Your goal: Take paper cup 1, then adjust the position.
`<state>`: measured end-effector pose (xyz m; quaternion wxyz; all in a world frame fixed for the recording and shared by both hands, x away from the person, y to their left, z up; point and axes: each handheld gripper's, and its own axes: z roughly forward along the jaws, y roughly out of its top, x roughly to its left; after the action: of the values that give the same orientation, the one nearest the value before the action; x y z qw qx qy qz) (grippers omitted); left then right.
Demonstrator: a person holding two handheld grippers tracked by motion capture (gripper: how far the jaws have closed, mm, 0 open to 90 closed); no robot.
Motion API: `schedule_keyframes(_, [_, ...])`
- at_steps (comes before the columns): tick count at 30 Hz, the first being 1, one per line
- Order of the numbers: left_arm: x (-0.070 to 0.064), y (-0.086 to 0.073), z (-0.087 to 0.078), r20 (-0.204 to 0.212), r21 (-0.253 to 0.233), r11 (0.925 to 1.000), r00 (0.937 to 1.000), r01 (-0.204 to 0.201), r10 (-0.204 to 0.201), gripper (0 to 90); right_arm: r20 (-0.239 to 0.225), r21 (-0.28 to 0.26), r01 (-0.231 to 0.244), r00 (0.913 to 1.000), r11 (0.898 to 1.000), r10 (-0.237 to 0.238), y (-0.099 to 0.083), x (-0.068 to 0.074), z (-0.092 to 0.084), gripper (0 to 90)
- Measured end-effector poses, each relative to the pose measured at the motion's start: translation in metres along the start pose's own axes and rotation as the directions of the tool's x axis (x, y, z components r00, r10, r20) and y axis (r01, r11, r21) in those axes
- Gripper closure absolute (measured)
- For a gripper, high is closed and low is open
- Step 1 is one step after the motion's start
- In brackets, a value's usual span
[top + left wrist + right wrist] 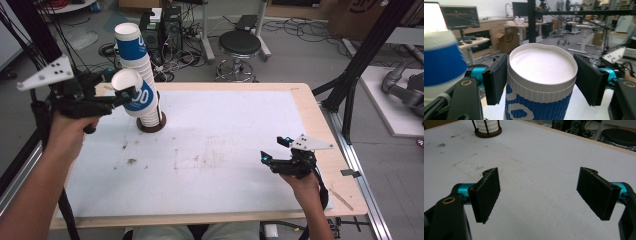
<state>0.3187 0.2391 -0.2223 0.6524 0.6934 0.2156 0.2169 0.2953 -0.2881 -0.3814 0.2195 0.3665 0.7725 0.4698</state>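
**Left tongs hold a cup beside the stack; right tongs rest open**

Your left tongs (121, 96) are clamped on a white and blue paper cup (134, 91), gripping it just under the rim. In the left gripper view the two black pads (496, 78) sit against opposite sides of the cup (541, 82), whose open mouth faces the camera. From above, the cup is tipped on its side with its mouth turned toward your left hand (70, 131), and it hangs in the air right against the tall stack of cups (141, 75). That stack leans a little and stands in a round dark holder (151, 124) at the far left part of the table (225, 150).

Your right tongs (274, 151) are released, with the jaws standing wide apart and nothing between them. They sit low over the near right part of the table, well apart from the stack. In the right gripper view, bare white table (536, 170) with a few brown smudges lies between the pads (487, 192), and the holder (487, 132) shows far off at the top left.
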Motion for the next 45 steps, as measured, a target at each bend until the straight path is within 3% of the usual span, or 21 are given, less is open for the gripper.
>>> schedule_keyframes(6, [-0.014,-0.035,0.012,0.001,0.033,0.9993,0.9999,-0.015,0.015,30.5,-0.006,0.005,0.011,0.9999,1.000,-0.011,0.000,0.001,0.003,19.3])
schedule_keyframes(11, [-0.023,-0.062,0.023,0.013,0.050,0.9987,0.9999,0.004,-0.005,30.4,-0.018,0.011,0.019,0.9997,1.000,-0.018,-0.001,0.003,0.006,19.3])
schedule_keyframes(19, [-0.035,-0.093,0.037,0.020,0.096,0.9954,0.9998,-0.003,0.001,30.4,-0.021,0.003,0.024,0.9995,1.000,-0.024,-0.002,0.004,0.006,19.3])
schedule_keyframes(24, [-0.040,-0.110,0.045,0.029,0.110,0.9938,0.9994,0.015,-0.018,30.4,-0.025,-0.004,0.024,0.9994,1.000,-0.024,-0.003,0.005,0.008,19.4])
schedule_keyframes(31, [-0.045,-0.123,0.050,0.054,0.138,0.9904,0.9984,0.007,-0.014,30.4,-0.035,-0.001,0.028,0.9990,1.000,-0.028,-0.003,0.007,0.011,19.4])
schedule_keyframes(34, [-0.045,-0.128,0.049,0.055,0.126,0.9918,0.9981,0.023,-0.030,30.4,-0.039,-0.003,0.025,0.9989,1.000,-0.026,-0.003,0.008,0.009,19.4])
schedule_keyframes(41, [-0.044,-0.128,0.053,0.073,0.122,0.9920,0.9966,0.030,-0.039,30.4,-0.047,-0.023,0.018,0.9987,1.000,-0.019,-0.004,0.012,0.005,19.3])
schedule_keyframes(45, [-0.044,-0.129,0.055,0.085,0.118,0.9923,0.9952,0.039,-0.049,30.4,-0.063,-0.008,0.013,0.9979,1.000,-0.013,-0.004,0.014,0.007,19.3])
